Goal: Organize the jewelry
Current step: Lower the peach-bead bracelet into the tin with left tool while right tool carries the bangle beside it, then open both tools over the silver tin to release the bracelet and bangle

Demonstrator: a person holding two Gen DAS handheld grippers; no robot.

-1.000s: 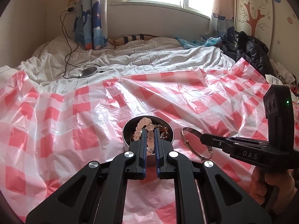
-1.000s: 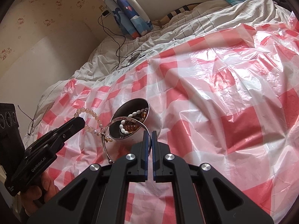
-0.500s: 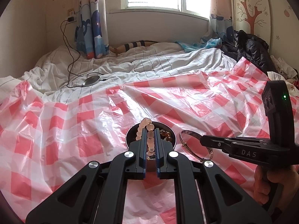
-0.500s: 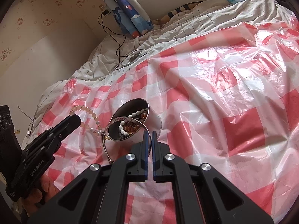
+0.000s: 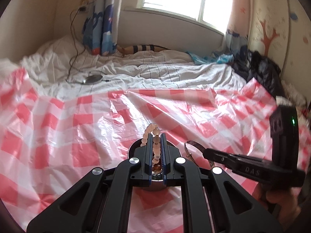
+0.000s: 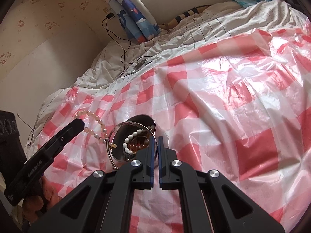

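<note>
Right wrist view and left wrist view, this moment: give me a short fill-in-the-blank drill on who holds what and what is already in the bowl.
1. The left gripper is shut on a pink ____ bracelet.
2. The right gripper pinches a thin metal ____.
3. White and amber beads lie inside the round metal ____.
4. The checked plastic sheet is white and ____.

Missing words: bead; bangle; bowl; red
</note>
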